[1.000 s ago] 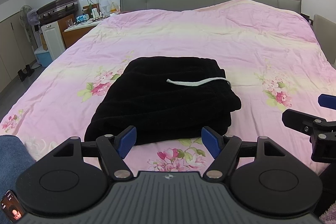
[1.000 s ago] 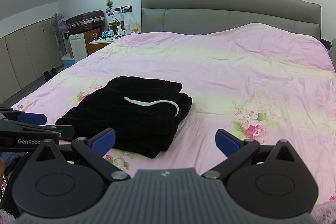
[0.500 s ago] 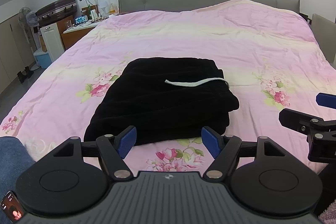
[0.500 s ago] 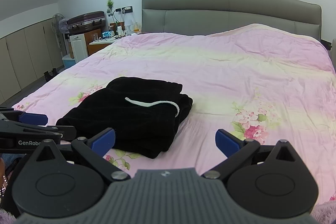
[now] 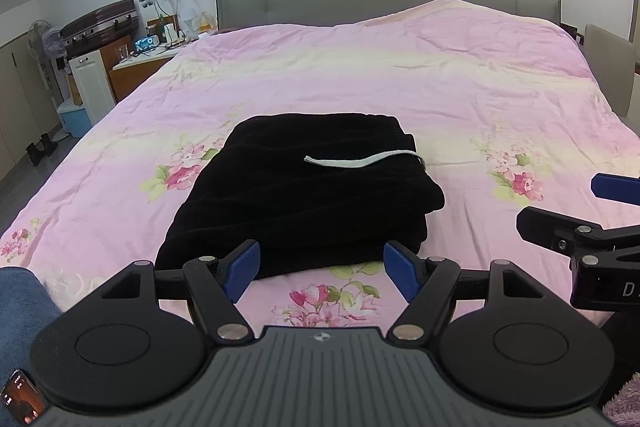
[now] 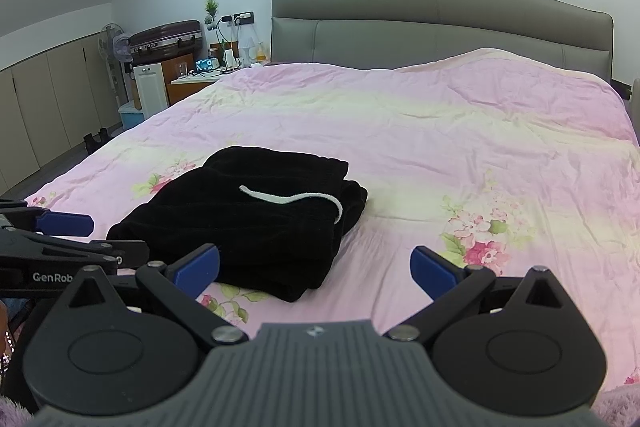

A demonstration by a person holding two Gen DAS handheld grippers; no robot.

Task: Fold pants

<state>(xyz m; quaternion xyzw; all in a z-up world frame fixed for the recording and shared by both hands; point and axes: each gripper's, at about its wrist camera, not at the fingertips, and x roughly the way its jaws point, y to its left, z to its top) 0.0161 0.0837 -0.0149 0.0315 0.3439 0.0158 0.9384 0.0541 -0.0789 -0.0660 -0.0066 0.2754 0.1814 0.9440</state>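
Observation:
Black pants (image 5: 304, 191) lie folded into a thick rectangle on the pink floral bedspread (image 5: 360, 83), with a white drawstring (image 5: 356, 159) across the top. My left gripper (image 5: 322, 269) hovers just short of the bundle's near edge, open and holding nothing. In the right wrist view the same pants (image 6: 248, 219) sit left of centre. My right gripper (image 6: 316, 267) stands open and empty, its left finger close to the bundle's near right corner. Each gripper shows at the edge of the other's view.
A grey padded headboard (image 6: 440, 23) closes the far end of the bed. A nightstand (image 6: 200, 83) with small items, a suitcase (image 6: 166, 37) and a fan (image 6: 114, 47) stand at the left. A blue-clad knee (image 5: 20, 311) sits at the lower left.

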